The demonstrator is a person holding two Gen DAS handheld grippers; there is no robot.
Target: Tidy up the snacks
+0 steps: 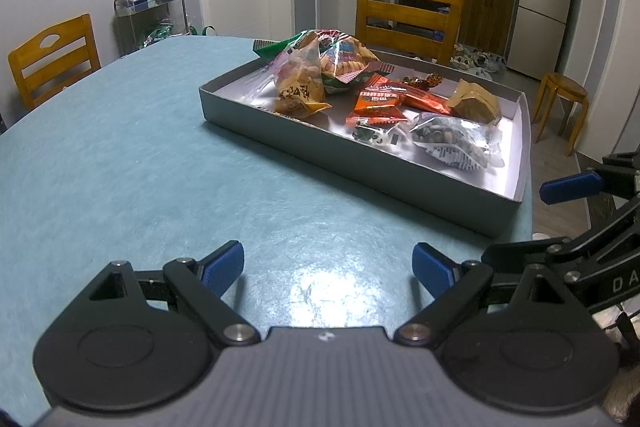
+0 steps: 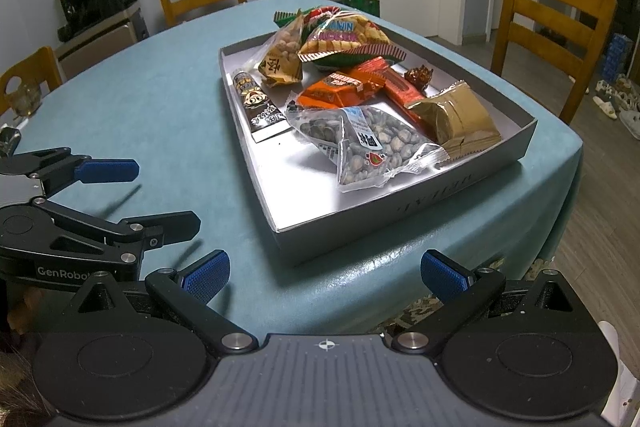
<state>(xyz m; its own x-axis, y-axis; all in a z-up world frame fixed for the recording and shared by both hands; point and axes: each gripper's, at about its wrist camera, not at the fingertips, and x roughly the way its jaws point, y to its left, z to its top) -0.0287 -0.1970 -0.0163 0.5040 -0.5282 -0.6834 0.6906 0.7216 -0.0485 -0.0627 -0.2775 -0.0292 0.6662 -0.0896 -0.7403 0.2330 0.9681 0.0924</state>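
A: What is seen lower left to lower right?
B: The left gripper (image 1: 328,269) and right gripper (image 2: 325,275) are held wide apart, empty, over the table (image 1: 120,167).
A: The snacks (image 2: 360,131)?
B: Piled in the tray (image 2: 400,207), centre frame.

one tray (image 2: 400,211), two orange packets (image 2: 340,91), three wooden chairs (image 2: 552,15).

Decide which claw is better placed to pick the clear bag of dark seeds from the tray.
Probably the right claw: open, empty, with the seed bag straight ahead near the tray's front edge. The left claw sits off to the side.
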